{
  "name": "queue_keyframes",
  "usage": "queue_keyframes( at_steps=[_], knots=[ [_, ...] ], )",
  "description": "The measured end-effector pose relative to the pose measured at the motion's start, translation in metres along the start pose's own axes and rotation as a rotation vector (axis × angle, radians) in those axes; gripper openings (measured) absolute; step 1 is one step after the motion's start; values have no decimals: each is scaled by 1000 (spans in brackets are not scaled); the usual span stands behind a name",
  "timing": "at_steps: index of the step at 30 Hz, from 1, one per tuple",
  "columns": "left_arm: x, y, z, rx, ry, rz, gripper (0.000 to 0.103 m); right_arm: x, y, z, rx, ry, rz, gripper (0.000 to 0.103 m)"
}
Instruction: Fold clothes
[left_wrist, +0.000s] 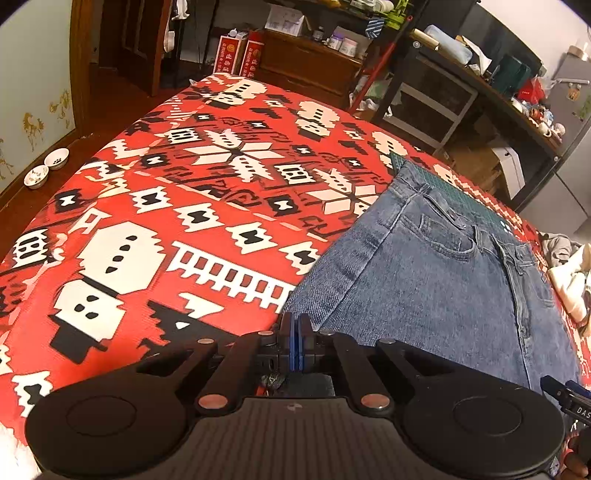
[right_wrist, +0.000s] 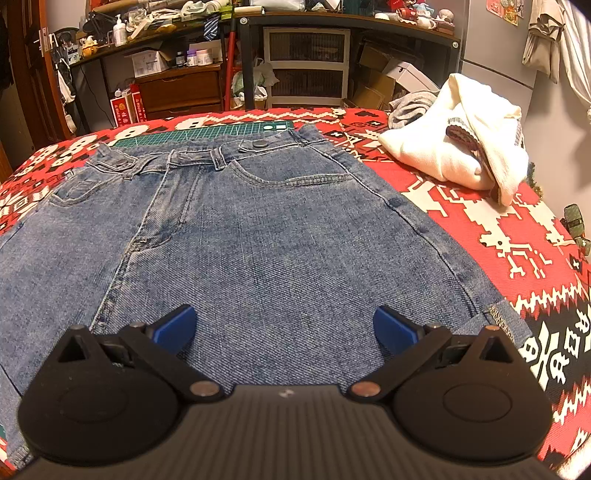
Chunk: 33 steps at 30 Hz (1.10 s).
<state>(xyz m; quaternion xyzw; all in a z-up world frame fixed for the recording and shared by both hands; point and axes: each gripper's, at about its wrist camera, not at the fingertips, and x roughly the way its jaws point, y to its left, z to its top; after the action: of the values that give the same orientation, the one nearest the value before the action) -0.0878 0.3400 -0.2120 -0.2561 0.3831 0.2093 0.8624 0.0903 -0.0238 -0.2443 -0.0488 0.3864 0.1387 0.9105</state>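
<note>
Cluttered room with dark shelving along the back wall; bed covered by a red, white and black patterned blanket fills the foreground
Two small white bowls on the wooden floor, far left, left wrist view
Left gripper: blue-padded fingers pressed together, nothing visibly between them, tips at the left edge of the jeans over the blanket
Blue jeans: spread flat on the blanket, waistband toward the shelving, button and front pockets facing up; top edge overlaps a green cutting mat
Right gripper: fingers spread wide, hovering above the denim of the right leg, whether touching cannot be told
Cream garment: crumpled heap on the blanket, right of the jeans, apart from them
Grey garment: bunched just behind the cream heap
</note>
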Motion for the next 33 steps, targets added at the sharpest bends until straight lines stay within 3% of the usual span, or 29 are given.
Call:
queue_keyframes(
  at_steps=[7, 16, 23, 28, 29, 31, 33],
  knots=[
    [6, -14, 4, 72, -10, 61, 4, -1, 0, -1, 0, -1, -1, 103],
    [21, -31, 16, 112, -9, 63, 6, -2, 0, -2, 0, -4, -1, 103],
    [15, -36, 16, 184, 31, 170, 8, -2, 0, -2, -2, -4, 1, 103],
    [-1, -19, 7, 136, 29, 100, 8, -2, 0, -2, -2, -3, 0, 103],
    [-5, -16, 6, 127, 24, 114, 8, -2, 0, -1, -2, -3, 0, 103],
    [-12, -11, 4, 120, 14, 144, 25, -2, 0, -1, -1, -3, 1, 103],
    [-16, -6, 2, 113, 9, 142, 27, -2, 0, -1, 0, -3, 0, 103]
  ],
)
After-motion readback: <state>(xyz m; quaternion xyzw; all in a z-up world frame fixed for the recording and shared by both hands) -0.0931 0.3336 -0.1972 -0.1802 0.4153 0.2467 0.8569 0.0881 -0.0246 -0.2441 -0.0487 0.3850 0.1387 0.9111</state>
